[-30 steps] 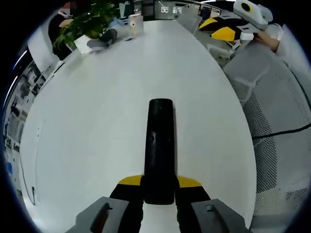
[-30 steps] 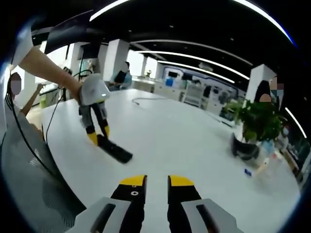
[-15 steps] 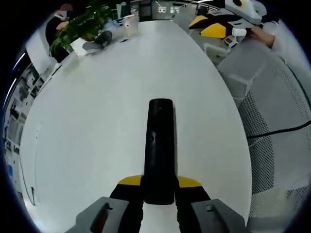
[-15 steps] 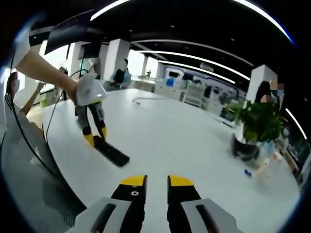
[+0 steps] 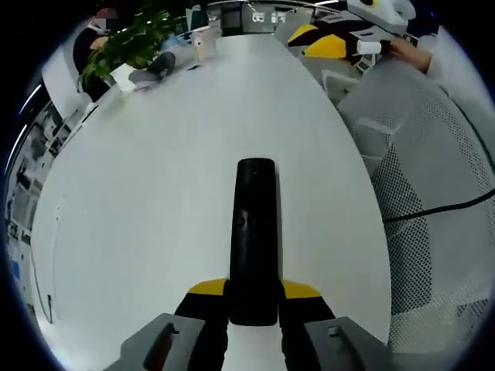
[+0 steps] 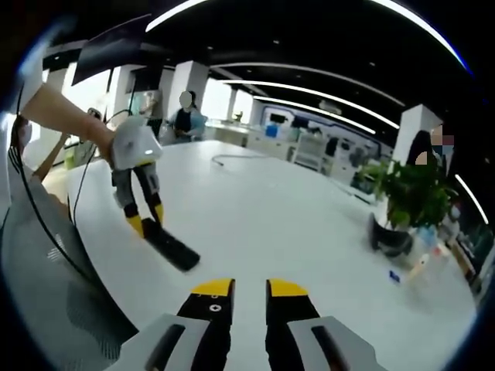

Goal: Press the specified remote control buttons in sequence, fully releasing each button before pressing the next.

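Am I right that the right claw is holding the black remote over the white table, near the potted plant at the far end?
Not quite: the left claw holds the black remote, as the left gripper view shows. The right claw holds nothing. The white table and potted plant are as you said.

Open-plan room: long white counter (image 6: 309, 224); potted plant (image 6: 402, 202) standing at its far end; white columns (image 6: 182, 97) beyond the counter; curved ceiling light strips (image 6: 309, 86) above; mesh chair (image 5: 433, 201) beside the counter edge.
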Available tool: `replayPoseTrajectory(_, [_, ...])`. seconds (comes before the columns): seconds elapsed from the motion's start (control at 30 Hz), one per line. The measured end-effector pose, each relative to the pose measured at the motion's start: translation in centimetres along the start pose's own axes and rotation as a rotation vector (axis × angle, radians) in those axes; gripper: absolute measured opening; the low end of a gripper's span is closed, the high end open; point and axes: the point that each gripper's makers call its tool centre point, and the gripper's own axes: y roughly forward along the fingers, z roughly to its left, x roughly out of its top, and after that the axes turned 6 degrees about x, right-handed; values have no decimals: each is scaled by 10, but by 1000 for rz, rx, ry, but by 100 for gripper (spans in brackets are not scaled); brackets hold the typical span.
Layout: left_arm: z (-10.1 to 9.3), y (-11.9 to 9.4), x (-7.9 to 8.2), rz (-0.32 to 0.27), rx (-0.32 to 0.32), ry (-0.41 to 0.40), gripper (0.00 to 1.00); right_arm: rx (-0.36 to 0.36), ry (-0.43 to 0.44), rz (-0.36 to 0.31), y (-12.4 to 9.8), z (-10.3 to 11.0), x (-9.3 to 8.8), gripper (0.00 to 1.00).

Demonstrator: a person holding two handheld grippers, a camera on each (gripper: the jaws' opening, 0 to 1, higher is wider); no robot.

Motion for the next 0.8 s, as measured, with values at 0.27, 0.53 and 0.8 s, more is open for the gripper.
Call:
replayPoseTrajectory(0.27, [-11,-1,1,-8,-4,4,23,4,-5,3,0,1,0,12])
replayPoseTrajectory(0.53, [-20,-2,2,-13,-12,16,23,5,-11,4,1,1,0,12])
replayPoseTrajectory(0.8, [-27,-3,3,-9,-10,15,23,8,-14,5,1,2,0,12])
